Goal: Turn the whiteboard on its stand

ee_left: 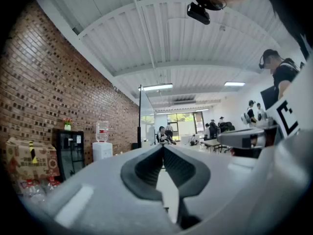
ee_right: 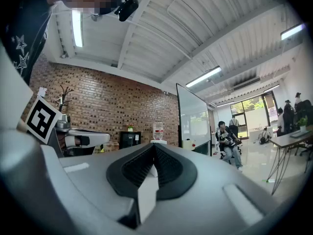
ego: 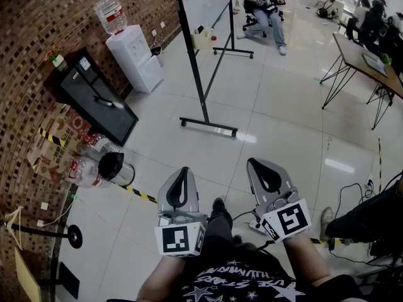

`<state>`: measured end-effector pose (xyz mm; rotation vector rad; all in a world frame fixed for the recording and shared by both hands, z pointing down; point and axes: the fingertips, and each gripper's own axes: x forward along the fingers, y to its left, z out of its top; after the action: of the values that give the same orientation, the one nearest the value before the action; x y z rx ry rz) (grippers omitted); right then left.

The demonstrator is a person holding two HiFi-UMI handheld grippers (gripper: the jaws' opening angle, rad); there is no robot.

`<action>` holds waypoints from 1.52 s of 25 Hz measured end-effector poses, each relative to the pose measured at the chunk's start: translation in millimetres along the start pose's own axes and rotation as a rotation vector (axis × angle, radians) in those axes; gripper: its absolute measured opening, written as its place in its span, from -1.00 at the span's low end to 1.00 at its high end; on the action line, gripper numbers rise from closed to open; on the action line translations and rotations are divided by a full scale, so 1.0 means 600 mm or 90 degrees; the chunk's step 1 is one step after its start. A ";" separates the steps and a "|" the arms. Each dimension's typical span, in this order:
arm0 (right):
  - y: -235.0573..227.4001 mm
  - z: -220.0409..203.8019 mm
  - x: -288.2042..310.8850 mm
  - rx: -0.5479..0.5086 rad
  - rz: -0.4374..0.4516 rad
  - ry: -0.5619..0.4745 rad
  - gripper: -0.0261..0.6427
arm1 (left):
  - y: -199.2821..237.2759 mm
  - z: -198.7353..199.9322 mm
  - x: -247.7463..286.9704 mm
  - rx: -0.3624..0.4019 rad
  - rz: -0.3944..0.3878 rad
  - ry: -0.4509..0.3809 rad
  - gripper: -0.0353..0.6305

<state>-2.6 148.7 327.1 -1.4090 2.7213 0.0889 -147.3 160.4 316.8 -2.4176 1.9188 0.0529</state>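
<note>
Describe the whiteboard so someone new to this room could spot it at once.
Start at the brick wall on the left in the head view, where a white water dispenser stands. Just right of it, out on the tiled floor, is the whiteboard: a tall pale panel on a black stand with flat foot bars, unlike the low wooden table.

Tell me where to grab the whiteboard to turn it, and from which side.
Probably the whiteboard's thin framed edge beside the near post, not its flat face: only an edge fits between tongs. Come from the open floor side, away from the brick wall. The left tongs and right tongs are both shut, so open them first.
</note>
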 end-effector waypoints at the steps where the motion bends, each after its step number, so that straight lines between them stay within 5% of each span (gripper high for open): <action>1: -0.012 -0.002 0.000 0.006 -0.006 0.001 -0.89 | -0.004 -0.002 0.008 0.001 -0.002 0.001 -0.87; 9: -0.078 -0.026 0.057 0.007 -0.023 0.018 -0.89 | 0.006 -0.017 0.104 -0.013 -0.006 -0.008 -0.83; 28: -0.231 -0.030 0.393 -0.005 -0.034 -0.021 -0.89 | 0.151 -0.052 0.458 -0.037 -0.017 -0.002 -0.76; 38: -0.282 -0.019 0.455 0.006 -0.080 -0.020 -0.89 | 0.183 -0.046 0.518 -0.038 -0.028 -0.016 -0.82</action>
<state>-22.0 -171.2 310.0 -1.5575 2.5970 0.0903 -184.0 -168.4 323.1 -2.4828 1.8791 0.1393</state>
